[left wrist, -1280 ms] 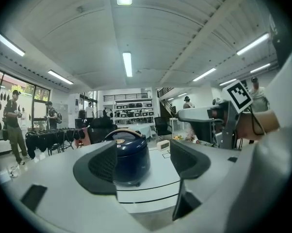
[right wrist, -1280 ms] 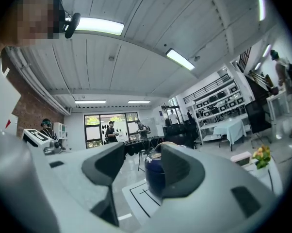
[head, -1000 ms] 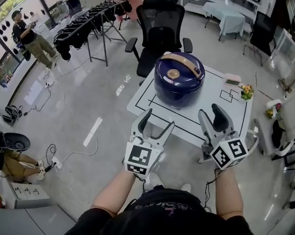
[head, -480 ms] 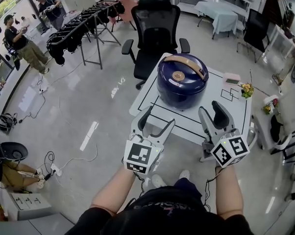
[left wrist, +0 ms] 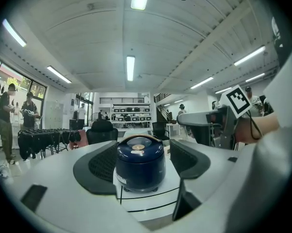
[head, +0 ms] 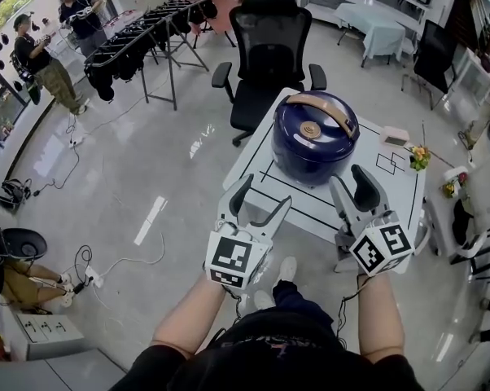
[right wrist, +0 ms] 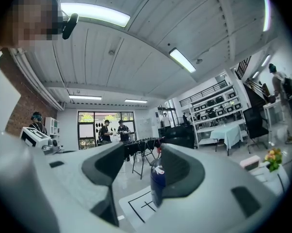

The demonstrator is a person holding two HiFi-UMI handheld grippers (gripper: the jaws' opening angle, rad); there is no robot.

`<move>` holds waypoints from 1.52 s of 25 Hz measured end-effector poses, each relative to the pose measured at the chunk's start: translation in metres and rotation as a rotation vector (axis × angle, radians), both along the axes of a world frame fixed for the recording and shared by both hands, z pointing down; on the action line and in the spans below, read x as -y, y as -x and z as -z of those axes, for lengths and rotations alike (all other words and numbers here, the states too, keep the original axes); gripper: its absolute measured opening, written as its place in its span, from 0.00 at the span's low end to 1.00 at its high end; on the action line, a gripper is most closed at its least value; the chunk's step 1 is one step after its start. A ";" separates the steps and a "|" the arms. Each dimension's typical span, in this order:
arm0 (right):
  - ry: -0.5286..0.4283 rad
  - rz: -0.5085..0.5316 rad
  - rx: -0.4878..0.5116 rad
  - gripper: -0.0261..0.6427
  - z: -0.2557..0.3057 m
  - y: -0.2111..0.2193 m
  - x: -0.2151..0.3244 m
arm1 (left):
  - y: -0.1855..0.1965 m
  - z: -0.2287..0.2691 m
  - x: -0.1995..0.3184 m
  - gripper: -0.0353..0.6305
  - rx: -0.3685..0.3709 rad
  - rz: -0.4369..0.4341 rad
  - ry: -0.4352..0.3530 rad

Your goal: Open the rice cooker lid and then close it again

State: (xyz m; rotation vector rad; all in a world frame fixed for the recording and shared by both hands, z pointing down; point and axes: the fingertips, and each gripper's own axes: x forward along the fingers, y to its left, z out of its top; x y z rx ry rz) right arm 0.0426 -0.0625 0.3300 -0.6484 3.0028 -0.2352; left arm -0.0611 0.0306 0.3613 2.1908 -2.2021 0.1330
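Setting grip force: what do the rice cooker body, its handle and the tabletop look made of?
Rice cooker body: glossy dark-blue shell with bright highlights; painted metal or plastic, can't tell which.
Handle: matte tan band, no glare; probably plastic, maybe wood-look.
Tabletop: flat matte white with black marked lines; likely laminate.

The left claw (head: 264, 195) and right claw (head: 350, 184), both spread, face a bare strip of table (head: 306, 195) with nothing before the rice cooker (head: 316, 137). An office chair (head: 265, 47) crowds the far edge; a small box (head: 394, 135) and flowers (head: 419, 155) stand to its right.
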 end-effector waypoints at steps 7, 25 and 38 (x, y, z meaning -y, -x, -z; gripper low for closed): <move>0.009 -0.001 0.015 0.37 -0.002 0.015 0.018 | 0.017 0.001 0.013 0.55 -0.001 0.015 0.004; 0.018 -0.072 0.036 0.37 0.003 0.019 0.106 | 0.029 0.008 0.102 0.55 0.015 -0.044 0.004; 0.047 -0.116 0.027 0.37 -0.004 0.016 0.184 | 0.033 0.003 0.180 0.55 0.009 -0.076 0.018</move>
